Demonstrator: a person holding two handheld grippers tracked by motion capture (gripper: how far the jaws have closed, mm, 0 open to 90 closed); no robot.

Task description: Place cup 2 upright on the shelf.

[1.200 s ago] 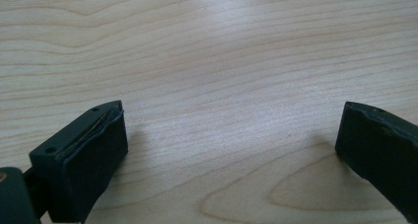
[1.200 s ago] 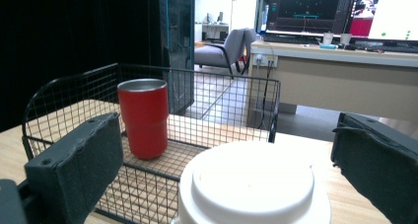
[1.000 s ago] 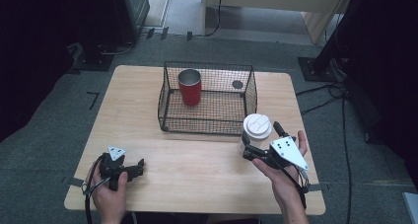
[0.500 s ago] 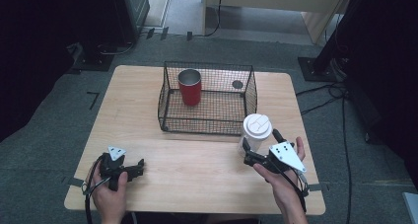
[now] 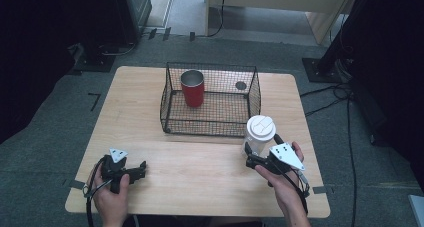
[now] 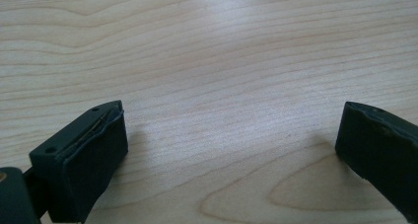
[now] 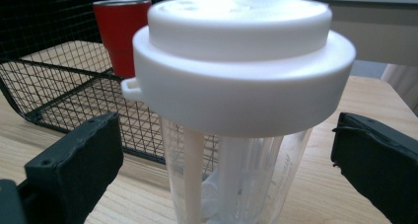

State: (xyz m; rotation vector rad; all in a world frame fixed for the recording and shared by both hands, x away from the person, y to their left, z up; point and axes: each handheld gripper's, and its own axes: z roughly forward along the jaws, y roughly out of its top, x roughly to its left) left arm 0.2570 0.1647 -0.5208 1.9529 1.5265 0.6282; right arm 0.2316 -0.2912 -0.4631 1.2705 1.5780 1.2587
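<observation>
My right gripper (image 7: 224, 174) has closed in on the clear cup (image 5: 258, 137); its wide-open jaws now flank it, seemingly without contact, beside the wire basket (image 5: 210, 99). Squeezing comes next. My left gripper (image 5: 134, 171) rests open and empty on the table (image 6: 222, 61).
</observation>
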